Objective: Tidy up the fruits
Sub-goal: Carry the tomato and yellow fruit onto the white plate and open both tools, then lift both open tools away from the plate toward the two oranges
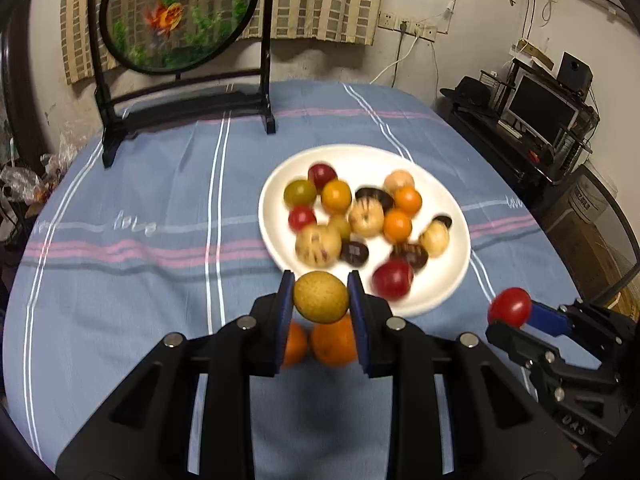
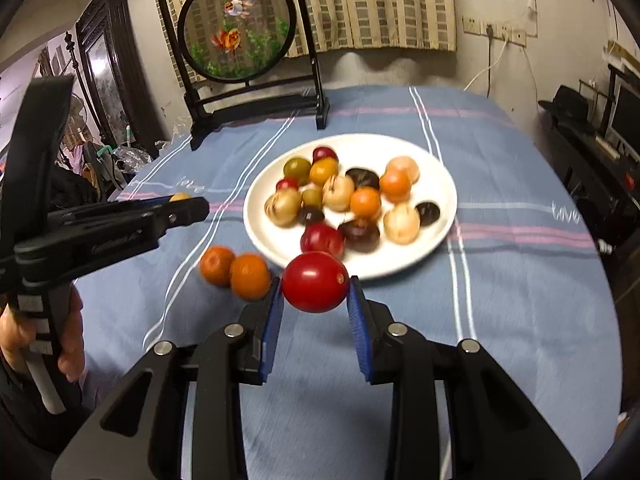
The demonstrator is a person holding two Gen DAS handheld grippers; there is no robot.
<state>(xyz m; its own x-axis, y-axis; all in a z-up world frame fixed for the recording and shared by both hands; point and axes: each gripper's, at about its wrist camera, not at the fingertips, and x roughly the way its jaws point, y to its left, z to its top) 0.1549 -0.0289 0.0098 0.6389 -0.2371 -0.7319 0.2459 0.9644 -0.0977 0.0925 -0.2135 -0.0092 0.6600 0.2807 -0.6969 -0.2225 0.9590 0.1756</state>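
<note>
Left gripper (image 1: pixel 321 298) clamped on a matte speckled yellow fruit (image 1: pixel 320 297) — right gripper (image 2: pixel 316 292) on a glossy red one (image 2: pixel 315 282).

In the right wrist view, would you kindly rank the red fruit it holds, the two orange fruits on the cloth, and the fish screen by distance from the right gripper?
1. Red round fruit, in the right gripper jaws.
2. Two orange fruits, left on the cloth.
3. Round fish-painted screen in a black stand, at the table's far edge.
</note>
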